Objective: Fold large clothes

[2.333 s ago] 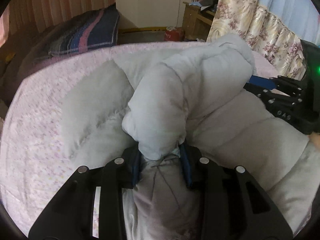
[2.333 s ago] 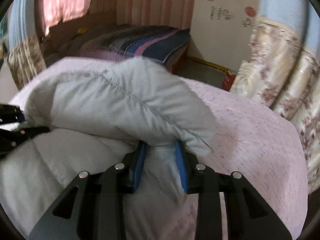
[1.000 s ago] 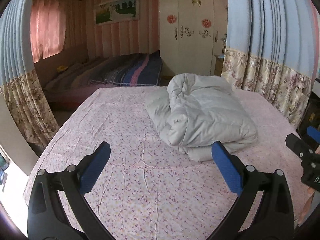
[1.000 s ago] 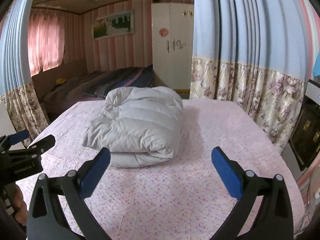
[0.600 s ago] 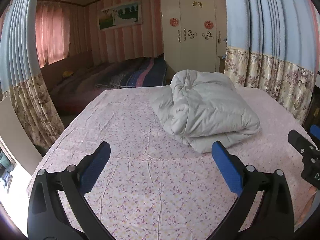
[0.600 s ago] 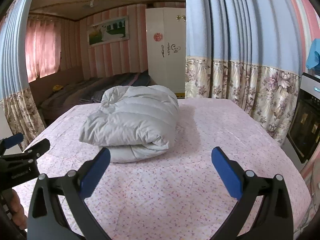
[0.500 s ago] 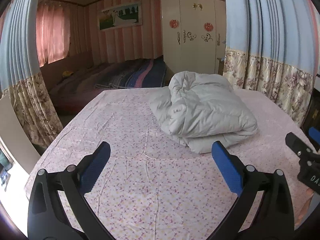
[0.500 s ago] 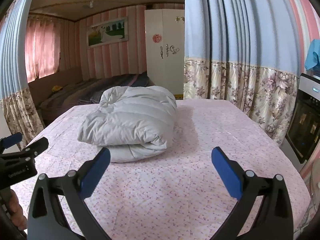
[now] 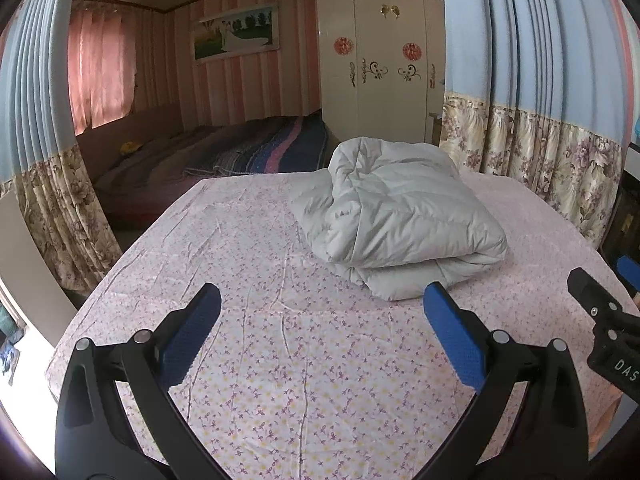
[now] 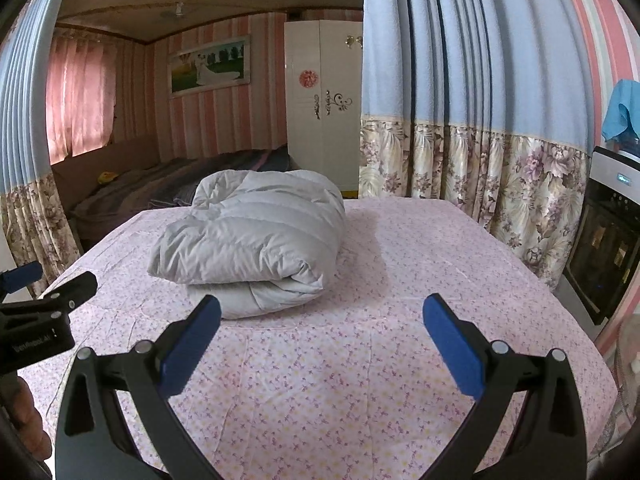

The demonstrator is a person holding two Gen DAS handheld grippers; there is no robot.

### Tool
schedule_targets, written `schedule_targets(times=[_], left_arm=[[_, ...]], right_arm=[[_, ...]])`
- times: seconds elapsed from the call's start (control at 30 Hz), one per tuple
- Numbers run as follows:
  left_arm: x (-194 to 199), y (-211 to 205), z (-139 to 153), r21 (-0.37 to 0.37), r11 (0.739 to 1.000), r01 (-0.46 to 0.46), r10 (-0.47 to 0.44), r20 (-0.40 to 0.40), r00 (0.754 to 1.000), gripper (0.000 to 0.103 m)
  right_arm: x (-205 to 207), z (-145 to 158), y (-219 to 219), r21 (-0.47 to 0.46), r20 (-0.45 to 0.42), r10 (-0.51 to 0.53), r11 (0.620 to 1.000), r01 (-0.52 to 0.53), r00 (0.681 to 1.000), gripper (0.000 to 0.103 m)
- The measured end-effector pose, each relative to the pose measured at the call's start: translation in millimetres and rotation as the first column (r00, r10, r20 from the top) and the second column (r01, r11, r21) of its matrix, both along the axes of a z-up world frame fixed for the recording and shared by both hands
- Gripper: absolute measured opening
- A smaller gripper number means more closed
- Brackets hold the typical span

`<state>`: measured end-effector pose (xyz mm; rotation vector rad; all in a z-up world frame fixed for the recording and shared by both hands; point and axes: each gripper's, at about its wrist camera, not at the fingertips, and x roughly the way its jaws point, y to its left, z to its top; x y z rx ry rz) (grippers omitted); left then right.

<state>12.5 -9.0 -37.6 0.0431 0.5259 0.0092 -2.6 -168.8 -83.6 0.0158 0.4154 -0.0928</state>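
Note:
A pale grey puffer jacket (image 9: 400,216) lies folded in a thick bundle on the pink floral bedsheet (image 9: 256,256). In the right wrist view the same jacket (image 10: 256,236) sits left of centre on the sheet (image 10: 420,264). My left gripper (image 9: 320,300) is open with nothing between its blue pads, held back from the jacket's near edge. My right gripper (image 10: 320,312) is also open and empty, well short of the bundle. Each gripper shows at the edge of the other's view.
Floral and blue curtains (image 10: 480,128) hang on the right of the bed. A second bed with a striped blanket (image 9: 256,152) and a white wardrobe (image 9: 380,80) stand behind. A dark appliance (image 10: 600,240) stands at the right edge.
Both grippers let go of the jacket, opened wide and pulled back from it. The jacket now lies folded on the sheet. Over the last half second the views barely shifted.

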Motion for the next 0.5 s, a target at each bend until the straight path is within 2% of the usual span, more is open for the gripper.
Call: schedule_targets(times=[0.5], left_arm=[[7.2, 3.5, -7.4, -0.006, 1.0, -0.012, 0.012, -0.022, 1.0, 0.1]], right_arm=[[7.5, -2.3, -2.7, -0.022, -0.021, -0.018, 1.0, 0.018, 1.0, 0.101]])
